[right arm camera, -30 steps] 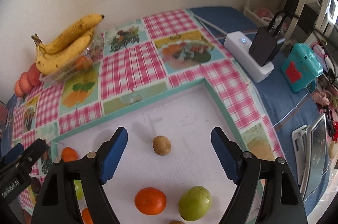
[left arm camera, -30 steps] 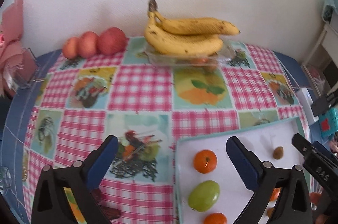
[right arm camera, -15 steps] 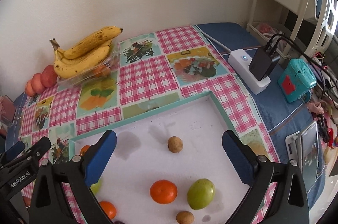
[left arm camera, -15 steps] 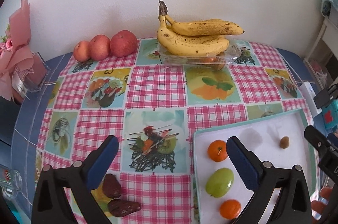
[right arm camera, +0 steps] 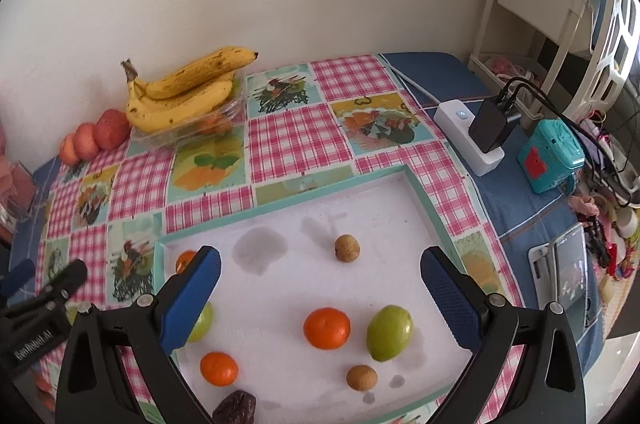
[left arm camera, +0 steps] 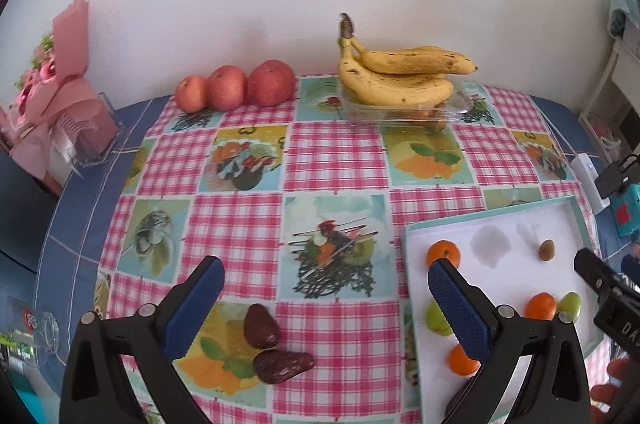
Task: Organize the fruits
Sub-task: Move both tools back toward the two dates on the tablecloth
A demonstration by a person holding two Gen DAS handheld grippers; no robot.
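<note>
Nearby, two dates [left arm camera: 276,344] end-to-end, long axes angled.

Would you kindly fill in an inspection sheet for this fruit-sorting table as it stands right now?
Surface: checked fruit-print tablecloth over a blue cover.
Job's things: white tray holding three oranges, two green fruits, two small brown fruits and a dark dried fruit at its near edge; two more dark dried fruits on the cloth; bananas on a clear container; three red apples by the wall.
Clutter: pink bouquet; teal box.
Grippers: left gripper and right gripper both open, holding nothing.
Cables: black charger in a white power strip, with cords.
Surroundings: white wall; cream shelf unit.
</note>
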